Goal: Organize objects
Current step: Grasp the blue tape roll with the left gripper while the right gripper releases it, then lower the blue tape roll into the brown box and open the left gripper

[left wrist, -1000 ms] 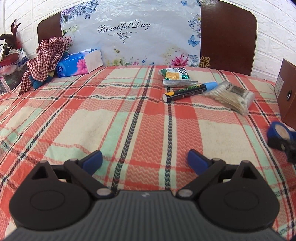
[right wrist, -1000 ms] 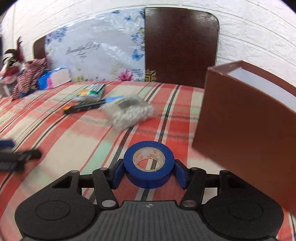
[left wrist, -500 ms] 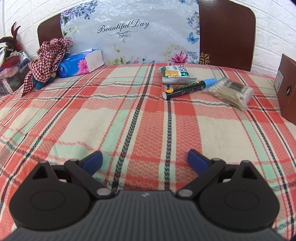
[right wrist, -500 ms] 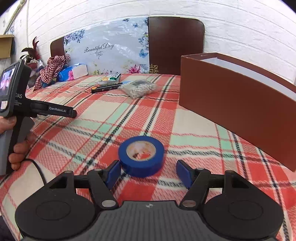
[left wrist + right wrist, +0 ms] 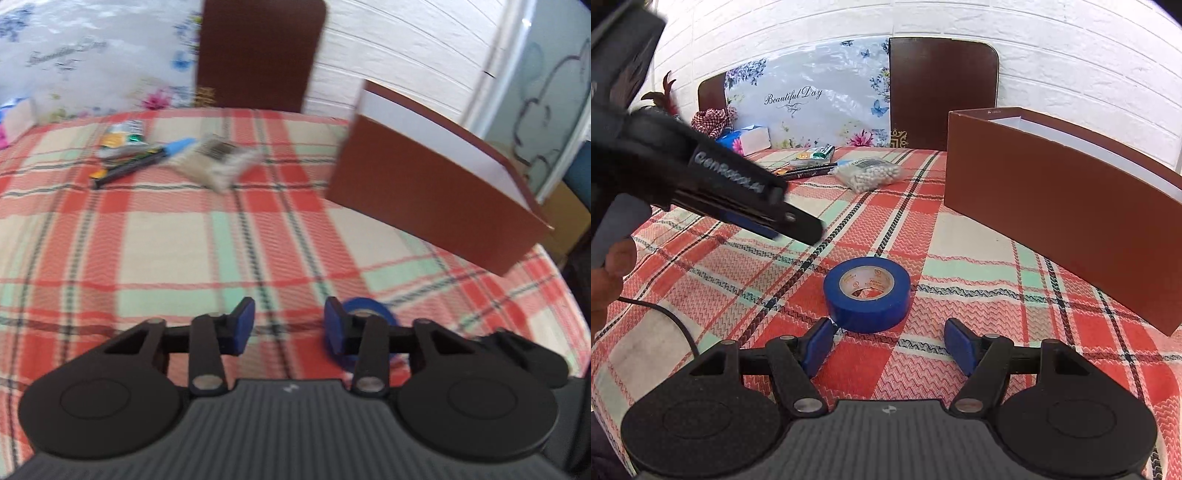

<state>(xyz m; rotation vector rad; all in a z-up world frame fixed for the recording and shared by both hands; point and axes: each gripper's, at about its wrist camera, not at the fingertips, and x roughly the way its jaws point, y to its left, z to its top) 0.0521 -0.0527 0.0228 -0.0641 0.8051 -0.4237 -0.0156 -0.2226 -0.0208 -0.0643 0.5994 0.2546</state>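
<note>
My right tongs (image 5: 888, 343) are wide with nothing in them, and the blue tape (image 5: 866, 293) lies flat on the plaid cloth (image 5: 960, 254) just past their tips. My left tongs (image 5: 290, 325) have just been closing to a narrow gap, empty too, up over the cloth beside the tape. The brown box (image 5: 1067, 206) stands to the right, and the pen (image 5: 809, 170), snack pack (image 5: 816, 153) and bag of swabs (image 5: 870, 173) lie far back.

Plaid bed (image 5: 967, 254): tape roll (image 5: 866, 293), brown box (image 5: 1071, 206).
</note>
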